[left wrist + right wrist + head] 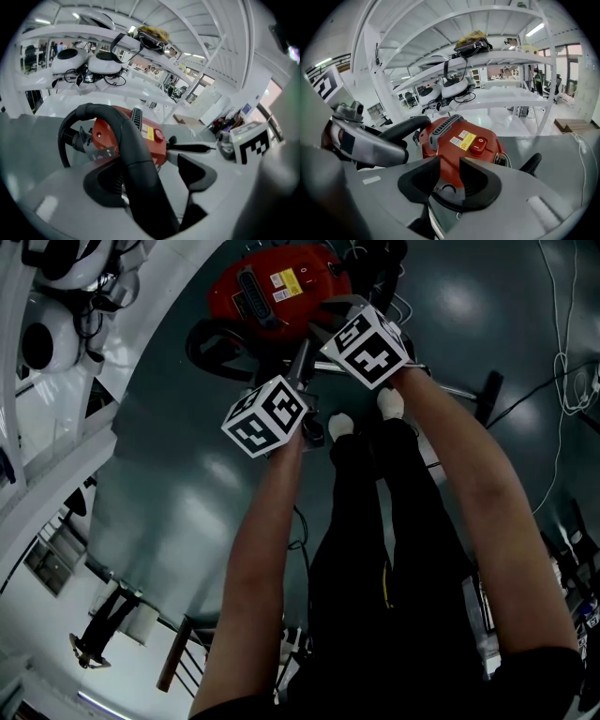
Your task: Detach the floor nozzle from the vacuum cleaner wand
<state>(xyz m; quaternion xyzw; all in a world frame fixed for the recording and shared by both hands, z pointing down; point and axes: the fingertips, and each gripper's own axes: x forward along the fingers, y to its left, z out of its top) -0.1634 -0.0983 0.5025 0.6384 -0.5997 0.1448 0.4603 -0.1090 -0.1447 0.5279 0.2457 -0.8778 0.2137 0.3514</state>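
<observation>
The red vacuum cleaner (277, 287) lies on the grey floor ahead of my feet. Its black curved handle tube (136, 159) runs up between the jaws of my left gripper (150, 180). These stand wide open, and the right pad (197, 173) is clear of the tube. My right gripper (445, 180) is shut low on the wand's dark, chrome-rimmed tube (440, 215). In the head view the chrome wand (455, 390) runs right to a black piece (489, 395), apparently the floor nozzle. Both marker cubes (265, 415) (366, 345) hide the jaws there.
The black hose (211, 348) loops left of the vacuum. White shelving (487, 61) with round white devices stands behind it. Loose white cables (562, 362) lie on the floor at the right. My legs and white shoes (342, 425) are just below the grippers.
</observation>
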